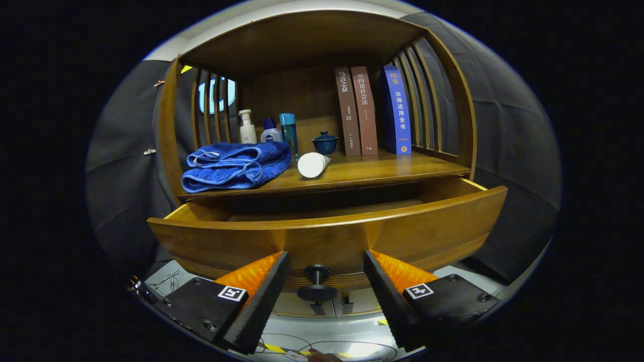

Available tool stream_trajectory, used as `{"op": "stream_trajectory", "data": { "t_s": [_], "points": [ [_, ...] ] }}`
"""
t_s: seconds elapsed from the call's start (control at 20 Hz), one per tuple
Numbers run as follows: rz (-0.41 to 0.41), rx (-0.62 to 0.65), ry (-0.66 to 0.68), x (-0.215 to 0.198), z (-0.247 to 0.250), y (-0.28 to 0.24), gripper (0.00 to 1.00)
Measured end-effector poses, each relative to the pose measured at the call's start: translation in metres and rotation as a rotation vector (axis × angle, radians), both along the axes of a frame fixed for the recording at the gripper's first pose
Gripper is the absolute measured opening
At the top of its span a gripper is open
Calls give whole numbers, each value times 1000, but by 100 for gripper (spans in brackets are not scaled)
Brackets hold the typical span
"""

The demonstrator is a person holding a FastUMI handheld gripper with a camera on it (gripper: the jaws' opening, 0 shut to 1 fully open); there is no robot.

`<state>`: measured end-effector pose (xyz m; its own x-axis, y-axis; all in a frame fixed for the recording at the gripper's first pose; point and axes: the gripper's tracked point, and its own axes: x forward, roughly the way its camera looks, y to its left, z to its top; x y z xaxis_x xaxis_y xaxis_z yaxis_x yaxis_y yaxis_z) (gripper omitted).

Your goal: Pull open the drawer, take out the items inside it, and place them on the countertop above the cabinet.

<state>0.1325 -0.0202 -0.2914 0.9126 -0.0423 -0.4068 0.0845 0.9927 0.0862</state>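
Drawer pulled open below the counter, inside hidden. Gripper spread apart, flanking the knob, touching nothing. Towel and tube near counter's front edge. Best lifted over the drawer front, then dipped inside.

The gripper fingers stand apart around the knob; the drawer top is open; towel and tube crowd the countertop front.
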Motion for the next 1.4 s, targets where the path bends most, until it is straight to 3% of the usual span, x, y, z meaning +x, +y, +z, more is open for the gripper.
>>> {"op": "stream_trajectory", "data": {
  "t_s": [0.8,1.4],
  "points": [
    [-7,-15,17,60,-10,-3,99],
    [-11,-28,24,65,-15,-1,99]
  ]
}}
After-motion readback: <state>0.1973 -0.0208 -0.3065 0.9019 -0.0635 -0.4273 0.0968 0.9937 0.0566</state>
